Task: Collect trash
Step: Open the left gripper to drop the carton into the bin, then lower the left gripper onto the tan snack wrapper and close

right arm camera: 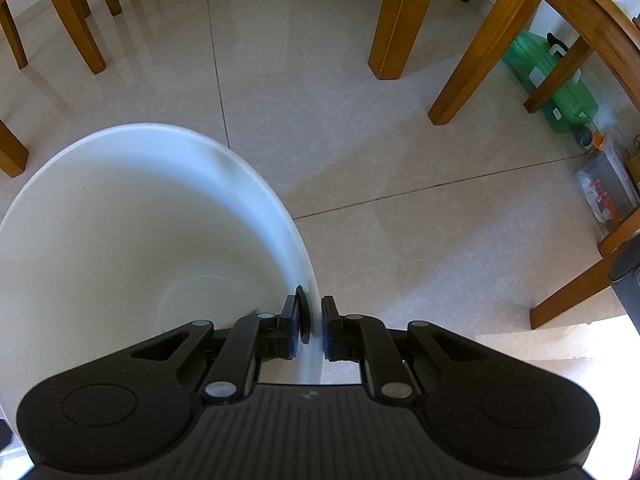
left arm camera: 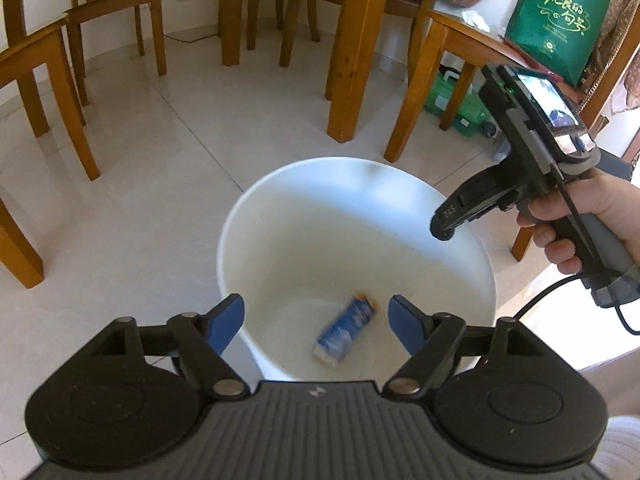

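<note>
A white plastic bin (left arm camera: pixel 340 216) stands on the tiled floor. A blue snack wrapper (left arm camera: pixel 346 328) lies on its bottom. My left gripper (left arm camera: pixel 316 307) hovers above the bin's near side, open, its blue pads wide apart with nothing between them. A person's hand (left arm camera: pixel 576 224) holds my right gripper (left arm camera: pixel 444 232) at the bin's right rim. In the right wrist view, my right gripper (right arm camera: pixel 311 320) is shut on the thin rim of the bin (right arm camera: pixel 276 208), one finger inside the wall and one outside.
Wooden chair legs (left arm camera: pixel 60 92) and table legs (left arm camera: pixel 356 52) ring the bin on the far side. A green bag (left arm camera: pixel 560 20) stands on a chair at the right. A green plastic case (right arm camera: pixel 552 80) and a clear container (right arm camera: pixel 604 188) sit on the floor underneath.
</note>
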A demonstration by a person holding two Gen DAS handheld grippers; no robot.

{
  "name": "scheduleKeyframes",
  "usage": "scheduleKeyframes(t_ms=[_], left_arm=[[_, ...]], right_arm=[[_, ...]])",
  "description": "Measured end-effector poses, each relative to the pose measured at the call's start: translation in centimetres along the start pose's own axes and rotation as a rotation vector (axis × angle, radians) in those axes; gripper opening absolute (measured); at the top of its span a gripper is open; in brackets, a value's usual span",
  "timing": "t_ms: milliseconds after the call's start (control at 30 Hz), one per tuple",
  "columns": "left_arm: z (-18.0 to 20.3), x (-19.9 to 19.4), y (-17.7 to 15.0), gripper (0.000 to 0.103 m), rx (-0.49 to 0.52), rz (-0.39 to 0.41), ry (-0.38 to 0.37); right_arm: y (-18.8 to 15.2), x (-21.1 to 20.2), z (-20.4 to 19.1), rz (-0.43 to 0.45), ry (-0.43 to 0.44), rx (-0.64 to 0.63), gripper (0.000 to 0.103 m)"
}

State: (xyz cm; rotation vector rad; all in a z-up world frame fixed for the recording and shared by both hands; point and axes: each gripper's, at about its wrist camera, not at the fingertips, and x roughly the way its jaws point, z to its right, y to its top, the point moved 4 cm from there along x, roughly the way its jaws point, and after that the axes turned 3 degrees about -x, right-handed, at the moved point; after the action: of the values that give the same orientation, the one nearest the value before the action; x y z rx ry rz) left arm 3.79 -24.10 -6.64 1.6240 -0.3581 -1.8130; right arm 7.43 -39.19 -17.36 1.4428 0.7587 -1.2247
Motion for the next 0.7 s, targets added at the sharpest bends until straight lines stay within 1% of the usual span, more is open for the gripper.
scheduleKeyframes(t_ms=[100,200,367,433,533,700], left_arm=[[-1.3,-0.4,-0.7,0.084,-0.016,0.006,0.029],[-3.0,-1.2,-1.9,0.085,-0.047,0.011,0.055],[-6.3,-3.0,-4.7,0.088,-0.122,0.011,0.102],[-7.7,-3.4,-6.4,0.088,-0.148,0.004,0.132],[-9.4,-3.7,-9.0,0.088,-0.179,-0.026,0.154],[-11.9,-3.5,-15.2,0.088,-0.209,-0.095,0.172]], right_arm=[[0.1,0.0,0.0,-0.003,0.003,0.009,0.014],[0.1,0.0,0.0,-0.002,-0.001,0.003,0.014],[0.0,0.0,-0.3,-0.001,-0.009,0.001,0.014],[0.0,0.0,-0.5,0.0,-0.01,0.001,0.014],[-0.1,-0.1,-0.6,0.0,-0.014,-0.002,0.014],[0.0,0.0,-0.8,0.0,-0.02,-0.001,0.015]])
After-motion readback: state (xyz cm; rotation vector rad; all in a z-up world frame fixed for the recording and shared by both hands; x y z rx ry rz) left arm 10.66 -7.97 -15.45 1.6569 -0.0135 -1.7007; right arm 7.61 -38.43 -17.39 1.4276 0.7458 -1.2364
